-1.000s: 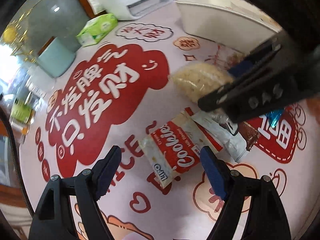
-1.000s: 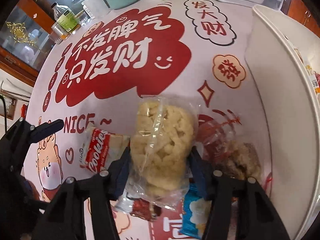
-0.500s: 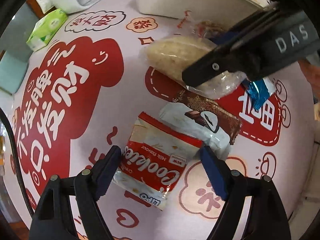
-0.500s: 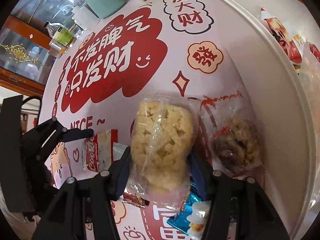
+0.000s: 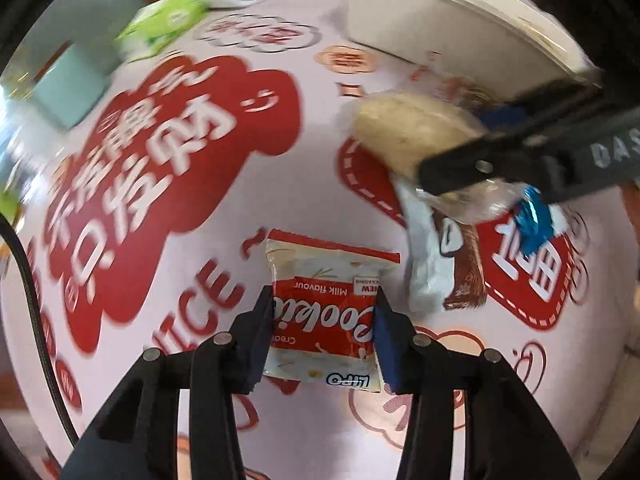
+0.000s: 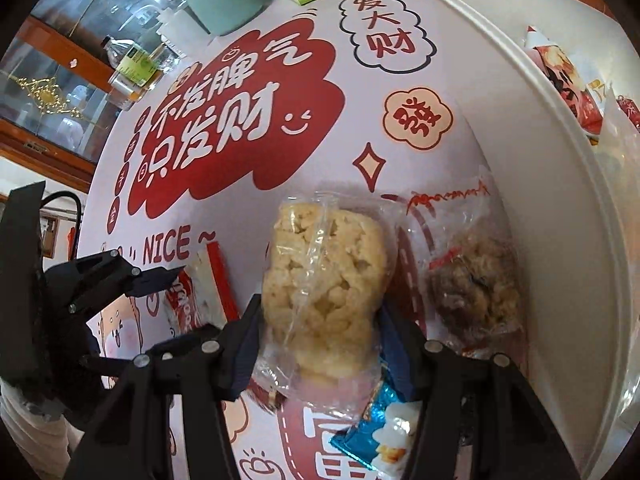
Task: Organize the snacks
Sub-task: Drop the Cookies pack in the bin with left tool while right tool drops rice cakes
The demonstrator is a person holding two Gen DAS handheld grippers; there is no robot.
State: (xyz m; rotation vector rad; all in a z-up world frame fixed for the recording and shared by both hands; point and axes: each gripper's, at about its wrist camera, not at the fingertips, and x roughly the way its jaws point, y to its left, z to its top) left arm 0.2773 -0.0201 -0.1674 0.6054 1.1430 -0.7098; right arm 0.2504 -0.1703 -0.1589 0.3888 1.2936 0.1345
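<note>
Cookie pack (image 5: 326, 312) sits between the left gripper (image 5: 324, 332) pads, both pressed against its sides, over the printed tablecloth (image 5: 180, 140). Right gripper (image 6: 320, 344) is clamped on a clear bag of pale rice cake (image 6: 326, 284), held near the white bin (image 6: 560, 220). Brown snack bag (image 6: 476, 280) lies against the bin wall. Blue wrapper (image 6: 380, 436) lies under the right gripper. Chocolate bar (image 5: 444, 264) lies just right of the cookie pack. Red packets (image 6: 564, 84) are inside the bin.

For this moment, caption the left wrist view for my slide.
Left gripper closed on cookie pack; right gripper holds rice cake beside bin.
</note>
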